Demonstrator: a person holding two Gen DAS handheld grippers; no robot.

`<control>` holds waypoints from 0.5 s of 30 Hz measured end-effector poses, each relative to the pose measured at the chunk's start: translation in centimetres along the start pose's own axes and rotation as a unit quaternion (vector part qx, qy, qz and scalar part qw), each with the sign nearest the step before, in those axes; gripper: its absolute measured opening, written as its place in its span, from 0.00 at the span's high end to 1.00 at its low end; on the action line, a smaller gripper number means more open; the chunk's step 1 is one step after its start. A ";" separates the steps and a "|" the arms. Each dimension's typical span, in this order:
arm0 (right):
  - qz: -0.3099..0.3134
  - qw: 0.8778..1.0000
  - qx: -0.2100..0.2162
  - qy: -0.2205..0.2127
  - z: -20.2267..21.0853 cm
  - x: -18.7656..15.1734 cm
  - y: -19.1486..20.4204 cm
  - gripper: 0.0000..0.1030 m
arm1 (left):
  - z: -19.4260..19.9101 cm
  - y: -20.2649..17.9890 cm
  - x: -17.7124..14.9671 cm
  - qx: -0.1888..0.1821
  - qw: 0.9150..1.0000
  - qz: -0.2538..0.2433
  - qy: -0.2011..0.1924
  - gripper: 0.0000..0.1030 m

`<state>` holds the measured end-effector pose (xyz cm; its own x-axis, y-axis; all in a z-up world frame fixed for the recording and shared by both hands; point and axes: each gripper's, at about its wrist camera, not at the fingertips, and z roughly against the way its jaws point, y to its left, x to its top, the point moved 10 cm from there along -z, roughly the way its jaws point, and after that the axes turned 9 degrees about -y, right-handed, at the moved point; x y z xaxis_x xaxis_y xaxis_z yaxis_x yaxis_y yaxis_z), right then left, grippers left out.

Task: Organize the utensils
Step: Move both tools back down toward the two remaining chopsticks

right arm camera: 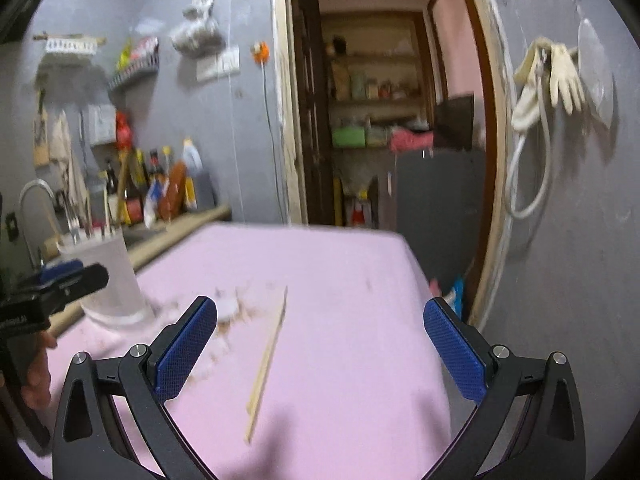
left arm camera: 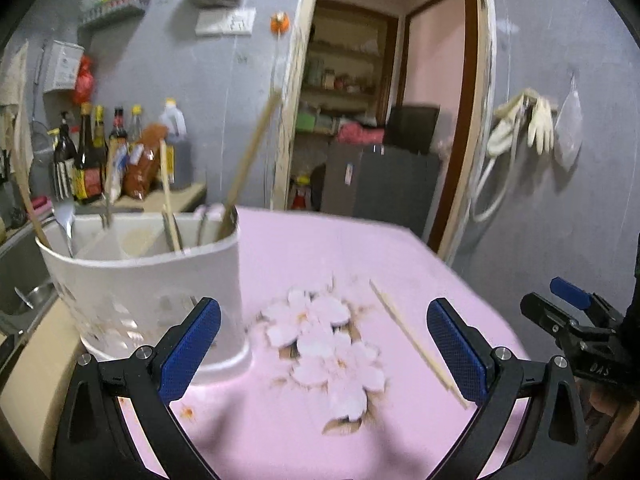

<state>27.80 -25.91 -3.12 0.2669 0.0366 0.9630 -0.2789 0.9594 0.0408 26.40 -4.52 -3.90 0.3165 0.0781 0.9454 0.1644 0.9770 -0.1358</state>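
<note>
Chopsticks (right arm camera: 267,362) lie flat on the pink table (right arm camera: 340,272), just beside a flower picture (left arm camera: 328,344). Nothing touches them. More sticks and spoons stand in the white holder (left arm camera: 160,288) at the table's left edge. The left gripper (left arm camera: 324,348) has its blue pads wide apart with nothing between them. The right gripper (right arm camera: 320,352) is wide apart too, above the chopsticks. Bottles (left arm camera: 88,152) stand on the counter behind.

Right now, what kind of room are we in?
Most likely a home kitchen. Sauce bottles stand on a counter by the wall, a tap curves over a sink, and a white holder with chopsticks and spoons sits on the pink table. Through the doorway are pantry shelves.
</note>
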 end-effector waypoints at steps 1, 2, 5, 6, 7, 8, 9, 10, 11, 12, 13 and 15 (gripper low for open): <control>0.001 1.000 0.000 0.014 -0.1 -0.7 -0.1 0.00 | -0.3 -0.1 -0.4 0.001 1.000 -0.001 0.012 0.02; 0.003 1.000 0.003 0.027 -0.3 -1.3 -0.1 0.03 | -0.7 -0.2 -1.1 0.001 1.000 -0.002 0.025 0.02; 0.011 0.997 0.009 0.076 -0.9 -3.3 0.0 0.05 | -2.0 -0.1 -2.9 0.009 0.998 -0.002 0.066 0.02; 0.009 0.995 0.016 0.100 -1.3 -4.2 0.2 0.05 | -2.3 -0.1 -3.4 0.010 0.997 -0.002 0.077 0.02; 0.009 0.993 0.014 0.114 -1.6 -4.7 0.1 0.05 | -2.7 -0.2 -4.0 0.008 0.996 -0.001 0.090 0.02; 0.009 0.992 0.015 0.125 -1.8 -5.1 0.1 0.05 | -3.0 -0.2 -4.3 0.007 0.995 0.000 0.099 0.02; 0.011 0.991 0.017 0.135 -2.0 -5.4 0.1 0.05 | -3.3 -0.2 -4.6 0.008 0.994 0.001 0.109 0.02; 0.017 0.989 0.014 0.147 -2.1 -5.9 0.1 0.05 | -3.6 -0.1 -5.0 0.010 0.993 0.001 0.120 0.02; 0.027 0.987 0.014 0.160 -2.3 -6.4 0.3 0.05 | -3.7 0.0 -5.3 0.012 0.992 0.002 0.129 0.02; 0.035 0.984 0.018 0.173 -2.3 -7.0 0.6 0.05 | -4.0 0.2 -5.6 0.014 0.990 0.004 0.138 0.02; 0.040 0.982 0.021 0.185 -2.3 -7.8 0.7 0.05 | -4.2 0.4 -5.9 0.016 0.989 0.009 0.150 0.02; 0.051 0.977 0.024 0.206 -2.4 -8.8 1.2 0.05 | -4.5 0.8 -6.5 0.021 0.986 0.019 0.167 0.02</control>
<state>27.33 -24.45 -12.17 0.5810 0.2495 0.7747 -0.3640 0.9310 -0.0269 28.72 -5.11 -11.54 0.6128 0.0519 0.7885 0.1091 0.9827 -0.1495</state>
